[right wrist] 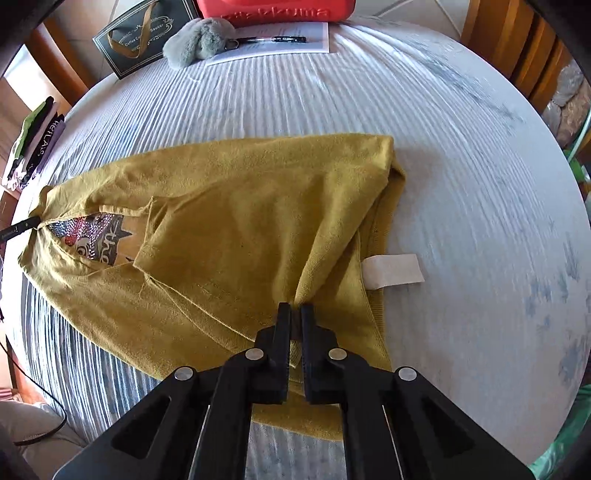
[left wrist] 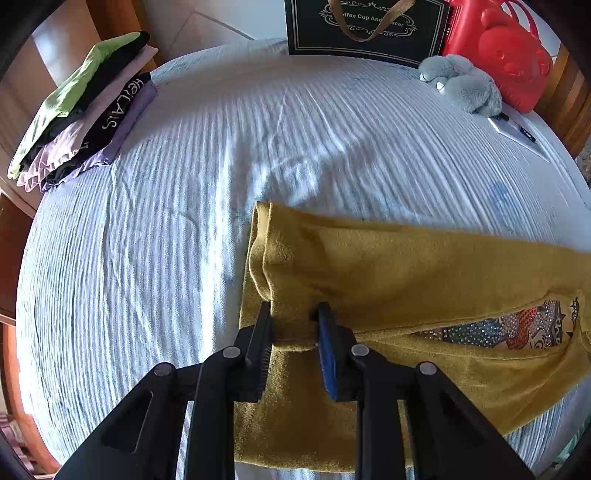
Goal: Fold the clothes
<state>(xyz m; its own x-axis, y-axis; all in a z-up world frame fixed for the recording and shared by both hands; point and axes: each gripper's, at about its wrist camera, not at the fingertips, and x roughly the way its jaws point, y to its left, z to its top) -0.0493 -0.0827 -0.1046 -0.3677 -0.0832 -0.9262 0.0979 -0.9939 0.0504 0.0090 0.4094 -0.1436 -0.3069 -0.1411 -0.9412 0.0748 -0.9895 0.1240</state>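
Observation:
A mustard-yellow garment (left wrist: 406,266) lies partly folded on the striped white tablecloth (left wrist: 166,240). Its sequinned print (left wrist: 498,328) shows through a gap between the folded layers. My left gripper (left wrist: 293,314) points down at the garment's left end, shut on a thick fold of yellow fabric that fills the space between the pads. In the right wrist view the same garment (right wrist: 240,192) spreads to the left, with a white label (right wrist: 393,271) sticking out at its right edge. My right gripper (right wrist: 295,308) is shut on a bunched ridge of the yellow fabric near that edge.
A stack of folded clothes (left wrist: 81,110) sits at the table's far left edge. At the back stand a black gift bag (left wrist: 365,29), a red bag (left wrist: 506,51), a grey plush toy (left wrist: 461,85) and a paper with a pen (left wrist: 517,133). Wooden chairs (right wrist: 517,40) ring the table.

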